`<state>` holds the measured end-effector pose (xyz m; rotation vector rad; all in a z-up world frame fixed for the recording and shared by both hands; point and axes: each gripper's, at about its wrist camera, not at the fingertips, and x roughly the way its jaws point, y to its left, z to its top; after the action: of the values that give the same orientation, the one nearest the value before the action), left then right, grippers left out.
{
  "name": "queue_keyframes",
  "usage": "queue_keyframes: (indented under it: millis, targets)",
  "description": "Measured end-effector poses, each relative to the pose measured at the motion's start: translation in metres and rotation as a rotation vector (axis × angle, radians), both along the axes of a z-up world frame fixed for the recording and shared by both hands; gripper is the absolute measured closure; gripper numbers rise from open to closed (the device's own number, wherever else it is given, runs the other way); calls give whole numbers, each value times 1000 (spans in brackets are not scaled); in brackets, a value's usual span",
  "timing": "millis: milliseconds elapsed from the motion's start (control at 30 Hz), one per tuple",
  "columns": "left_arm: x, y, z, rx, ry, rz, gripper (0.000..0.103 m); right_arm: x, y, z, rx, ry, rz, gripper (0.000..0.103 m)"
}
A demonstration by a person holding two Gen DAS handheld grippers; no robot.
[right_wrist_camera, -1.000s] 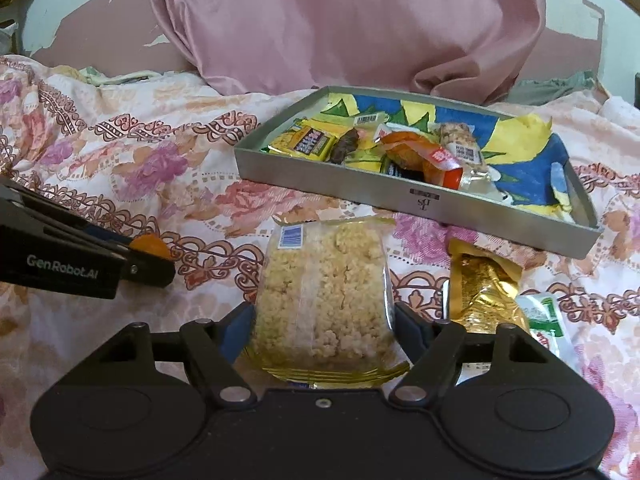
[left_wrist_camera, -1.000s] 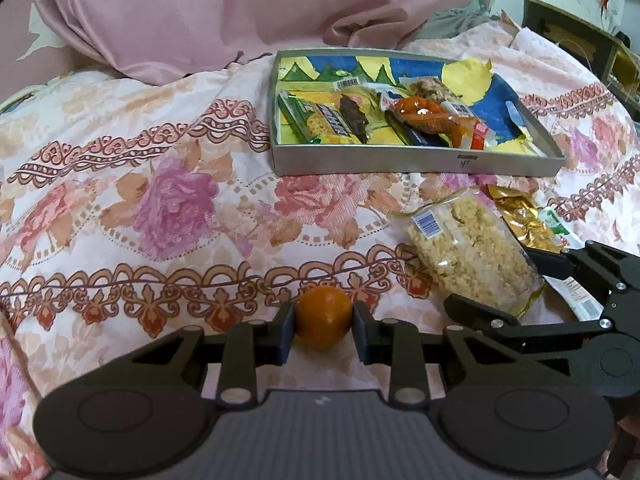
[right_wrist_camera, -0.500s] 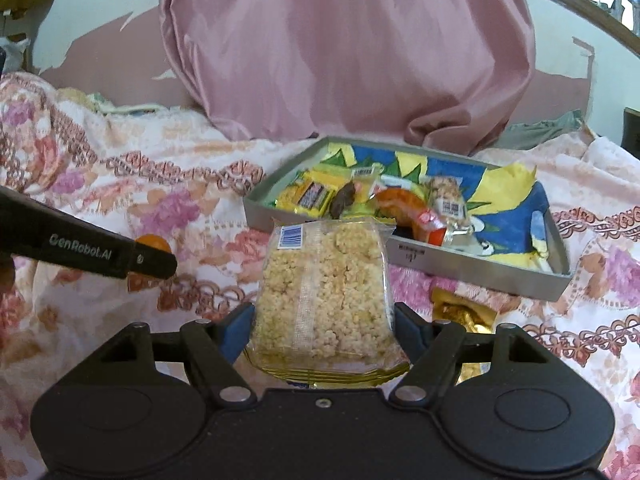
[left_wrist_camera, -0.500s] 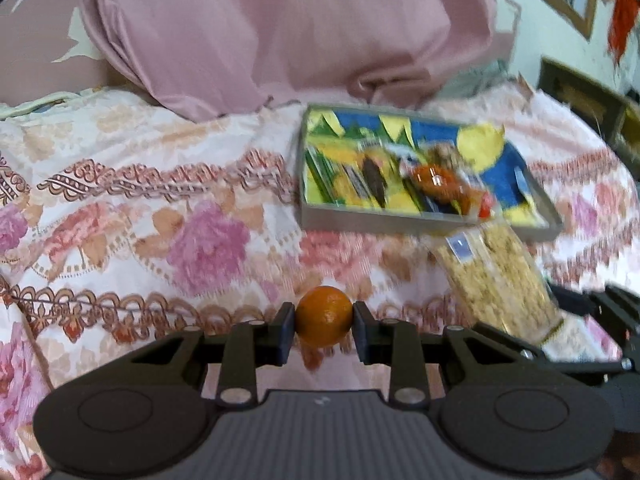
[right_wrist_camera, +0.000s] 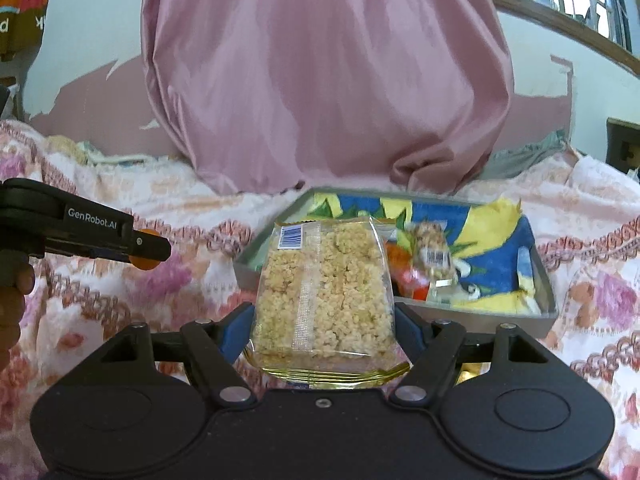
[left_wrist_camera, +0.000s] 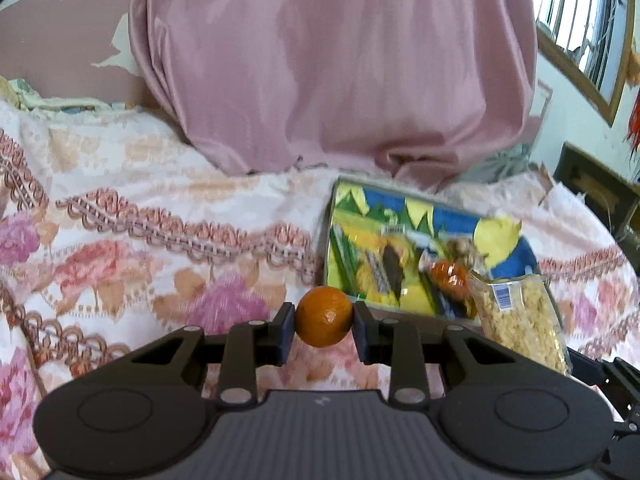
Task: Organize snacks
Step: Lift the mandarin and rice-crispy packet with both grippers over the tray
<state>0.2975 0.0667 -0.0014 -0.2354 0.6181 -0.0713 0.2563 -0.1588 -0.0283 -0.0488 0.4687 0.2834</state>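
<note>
Left wrist view: left gripper (left_wrist_camera: 324, 316) clamped on small orange fruit (left_wrist_camera: 324, 316), one pad against each side, fruit raised off floral bedspread (left_wrist_camera: 140, 248).
Right wrist view: right gripper (right_wrist_camera: 323, 322) clamped on clear rice-crisp packet (right_wrist_camera: 324, 292) by its lower sides, packet upright, off the bedspread.
Writing, left gripper: "GenRobot.AI" in white on the side of the finger, read in the right wrist view (right_wrist_camera: 92, 224).
Writing, packet: blue barcode sticker (right_wrist_camera: 291, 237) at its top left corner; digits too small to read. White seam strip down the middle.
Writing, tray contents: second barcode label (right_wrist_camera: 434, 257) on small clear snack pack, unreadable.
Tray: grey-walled tray (right_wrist_camera: 546, 280) ahead and right of the right gripper; ahead and right of the left gripper in its own view (left_wrist_camera: 332, 216). Blue, yellow and green printed lining.
Tray contents: several wrapped snacks; orange-red wrapper (left_wrist_camera: 448, 274) and dark brown piece (left_wrist_camera: 392, 268) visible; blurred, no brand legible.
In the way: held packet covers the tray's near left corner in the right wrist view; same packet (left_wrist_camera: 520, 316) overlaps the tray's right end in the left wrist view.
Behind tray: pink satin cushion (right_wrist_camera: 328, 80) against peeling pink and white wall (right_wrist_camera: 92, 88).
Far right: window bars (left_wrist_camera: 580, 20), dark framed panel (left_wrist_camera: 596, 188).
Far left of right gripper: person's hand (right_wrist_camera: 14, 300) on the left gripper's handle.
</note>
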Motion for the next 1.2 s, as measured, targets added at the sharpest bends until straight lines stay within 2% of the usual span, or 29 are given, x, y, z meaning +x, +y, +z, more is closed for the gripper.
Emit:
queue_keyframes:
  millis: [167,467,733,833,967,1200]
  targets:
    - [17,-3,11,-36,-13,-25,70,17,-2,9,10,-52,-2,27]
    - [70,-22,16,-27,-61,-30,70,66,-8,6,70,-80,-67,27]
    - [109,-31,-12,-72,-58,-34,70,98,-29,-7,94,-85,-145,27]
    - [117,-35,-20,-61,-52,-43,70,108,-35,-12,101,-75,-170,27]
    - [127,-34,-31,-105,-33,-56,70,120,-37,-19,110,-59,-189,27]
    - [137,-38,-41,-92,-43,-87,70,138,-27,-28,90,-50,-180,27]
